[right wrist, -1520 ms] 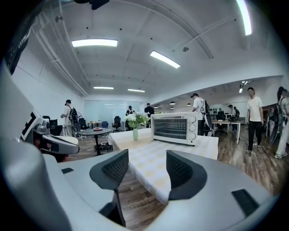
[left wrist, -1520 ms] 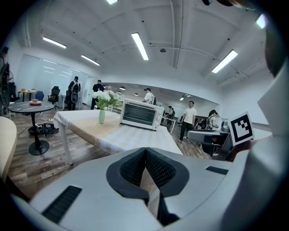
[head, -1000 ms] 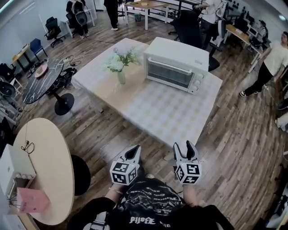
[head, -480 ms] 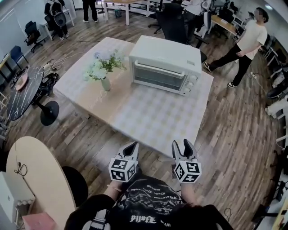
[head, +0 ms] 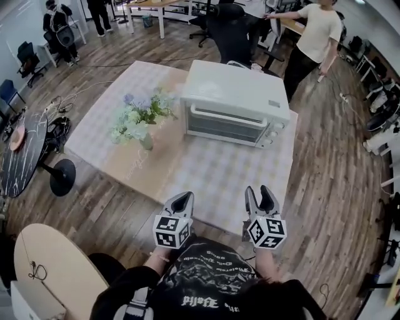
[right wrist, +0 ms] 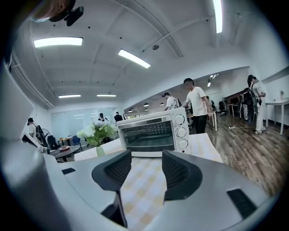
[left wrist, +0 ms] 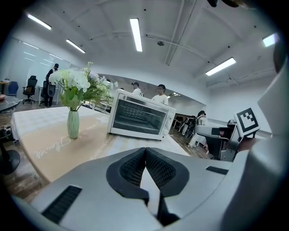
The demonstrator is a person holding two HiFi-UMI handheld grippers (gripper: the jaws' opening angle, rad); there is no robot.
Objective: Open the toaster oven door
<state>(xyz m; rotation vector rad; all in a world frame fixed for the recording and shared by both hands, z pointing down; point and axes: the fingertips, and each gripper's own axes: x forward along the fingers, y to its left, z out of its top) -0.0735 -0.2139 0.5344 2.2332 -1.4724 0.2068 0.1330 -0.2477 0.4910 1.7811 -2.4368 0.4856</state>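
White oven door (head: 226, 127) shut: we should aim the right gripper (head: 260, 195), spread, empty and just narrowing, squarely at its handle (head: 232, 115), left gripper (head: 181, 202) pressed together, empty.

open office: desks (head: 139, 4), swivel chairs (head: 230, 34), ceiling strip lights (left wrist: 136, 34).

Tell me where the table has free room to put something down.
The table is bare from the oven front to the near edge, and behind the vase at the far left. Tight only between vase and oven.
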